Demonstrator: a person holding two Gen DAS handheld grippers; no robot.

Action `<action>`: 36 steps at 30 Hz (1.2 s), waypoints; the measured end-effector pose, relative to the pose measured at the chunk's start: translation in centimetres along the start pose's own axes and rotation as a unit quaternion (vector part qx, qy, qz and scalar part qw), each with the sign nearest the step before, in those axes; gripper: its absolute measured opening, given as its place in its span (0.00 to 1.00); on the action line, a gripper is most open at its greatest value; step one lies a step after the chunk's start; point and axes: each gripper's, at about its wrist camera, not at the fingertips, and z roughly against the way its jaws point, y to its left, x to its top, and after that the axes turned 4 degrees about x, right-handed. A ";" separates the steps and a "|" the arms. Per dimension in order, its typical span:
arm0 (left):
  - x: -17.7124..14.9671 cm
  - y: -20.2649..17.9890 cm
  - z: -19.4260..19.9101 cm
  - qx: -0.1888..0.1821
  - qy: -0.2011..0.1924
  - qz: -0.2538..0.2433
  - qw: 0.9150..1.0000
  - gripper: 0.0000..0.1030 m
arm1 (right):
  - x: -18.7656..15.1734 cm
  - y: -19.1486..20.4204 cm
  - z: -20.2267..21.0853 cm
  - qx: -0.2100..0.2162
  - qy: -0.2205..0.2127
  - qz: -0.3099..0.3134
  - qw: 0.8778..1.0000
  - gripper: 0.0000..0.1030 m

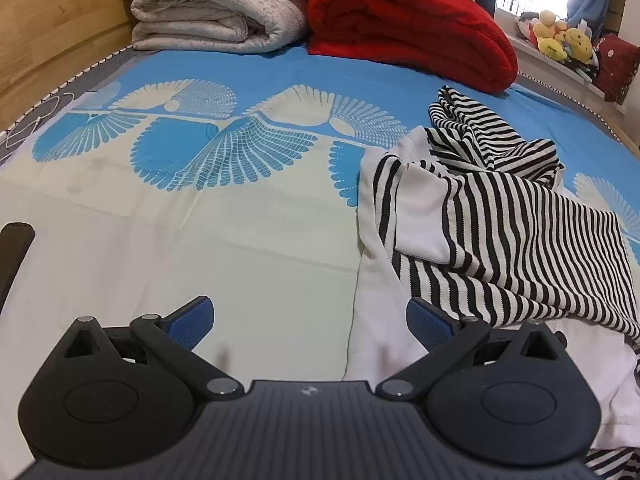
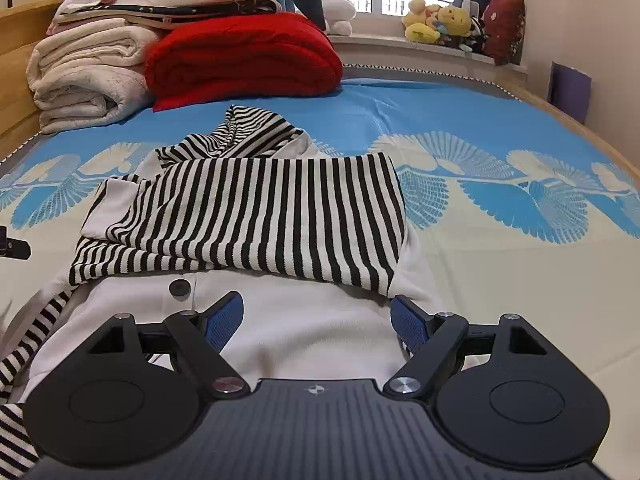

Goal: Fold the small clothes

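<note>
A small black-and-white striped garment with white panels (image 1: 500,220) lies crumpled on the bed, right of centre in the left wrist view. In the right wrist view it (image 2: 256,208) lies straight ahead, a striped part folded over a white part with a black button (image 2: 179,289). My left gripper (image 1: 310,320) is open and empty, over the bedsheet beside the garment's left edge. My right gripper (image 2: 318,318) is open and empty, low over the white part of the garment.
The bed has a blue and cream patterned sheet (image 1: 200,200). A folded red blanket (image 2: 244,60) and rolled white blankets (image 2: 88,76) lie at the far end. Plush toys (image 2: 440,20) sit on the windowsill. A wooden bed frame (image 1: 52,32) runs along the left.
</note>
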 end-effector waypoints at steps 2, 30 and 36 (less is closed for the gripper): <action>0.0 0.1 0.0 0.000 0.001 -0.003 1.000 1.00 | -0.1 0.2 -0.2 -0.002 0.003 0.004 1.000 0.80; 3.9 1.7 0.5 -0.029 -0.033 -0.020 0.999 1.00 | 1.1 -0.5 0.3 0.002 -0.006 -0.035 0.999 0.80; 13.7 -2.4 -1.3 -0.051 -0.048 -0.049 0.996 1.00 | 3.0 -2.7 1.0 -0.023 -0.040 -0.059 0.997 0.80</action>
